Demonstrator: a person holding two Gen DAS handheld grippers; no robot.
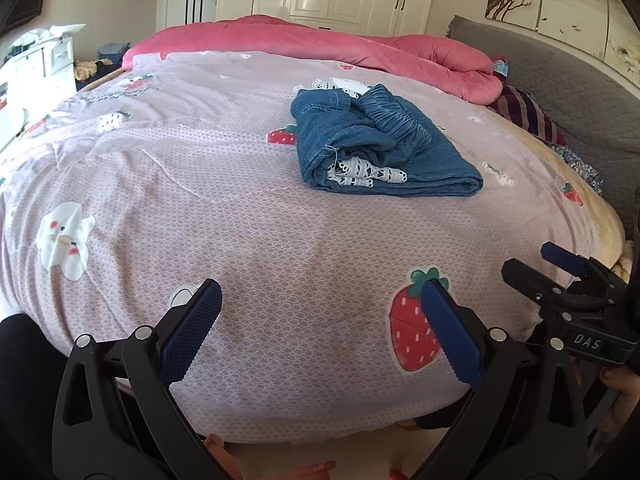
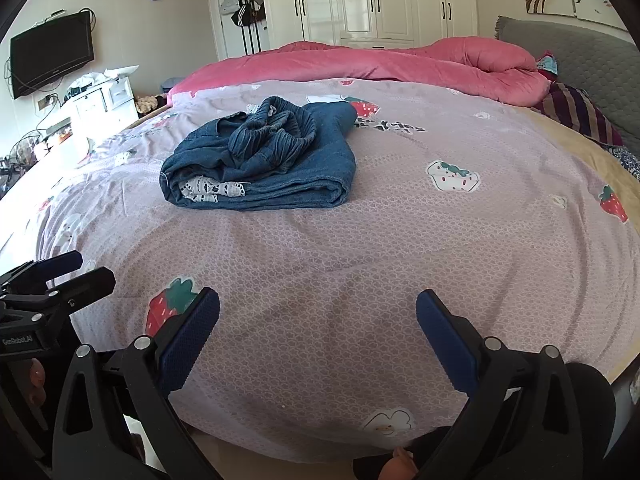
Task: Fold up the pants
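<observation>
Blue denim pants (image 1: 380, 144) with white lace trim lie folded in a thick bundle on the lilac strawberry-print bedspread (image 1: 240, 208), waistband bunched on top. They also show in the right wrist view (image 2: 264, 160). My left gripper (image 1: 322, 312) is open and empty, hovering over the near edge of the bed, well short of the pants. My right gripper (image 2: 318, 316) is open and empty, also at the near edge. The right gripper shows in the left wrist view (image 1: 568, 268); the left gripper shows in the right wrist view (image 2: 68, 268).
A pink quilt (image 1: 320, 48) is rolled along the far side of the bed. A grey headboard (image 1: 560, 92) and striped cloth (image 1: 528, 112) are at the right. White wardrobes (image 2: 380, 0) stand behind; a dresser (image 2: 104, 100) and TV (image 2: 52, 56) are at the left.
</observation>
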